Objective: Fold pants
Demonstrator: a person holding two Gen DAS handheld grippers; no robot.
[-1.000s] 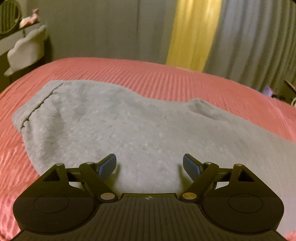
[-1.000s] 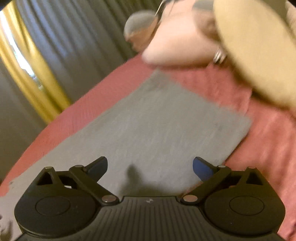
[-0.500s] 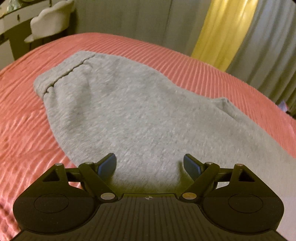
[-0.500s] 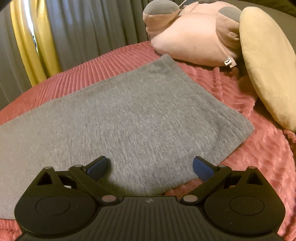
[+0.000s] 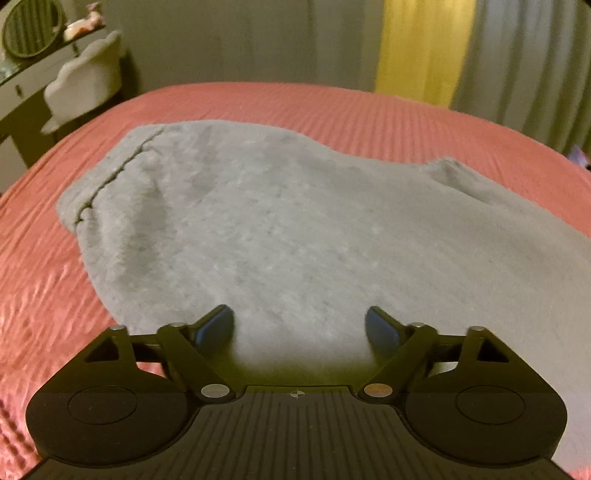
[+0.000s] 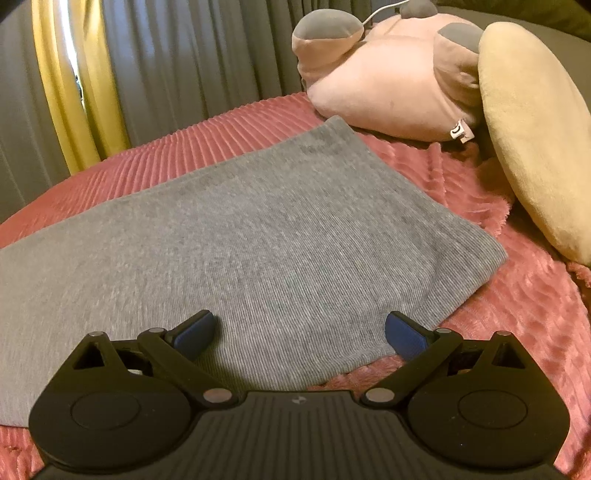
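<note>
1. While the grey sweatpants [image 5: 295, 229] lie flat on the pink ribbed bedspread [image 5: 332, 107], the left gripper [image 5: 299, 326] hovers over their near edge, fingers [image 5: 216, 326] spread wide, gripping nothing.
2. Left wrist view: elastic waistband [image 5: 107, 177] sits at the far left of the garment – fabric runs off to the right.
3. Right gripper [image 6: 300, 332] is also released, blue fingers [image 6: 404, 334] apart, poised over the leg end of the pants [image 6: 236, 243]; right finger is near the hem corner, contact cannot be told.
4. The leg hem [image 6: 436, 225] lies near a pink plush toy [image 6: 388, 88] and a yellow round cushion [image 6: 535, 129], both on the bed.
5. Background – grey curtains [image 6: 177, 55] with a yellow curtain [image 6: 70, 88]; in the left wrist view, a white chair [image 5: 85, 85] beside a dresser with a round mirror [image 5: 31, 31].
</note>
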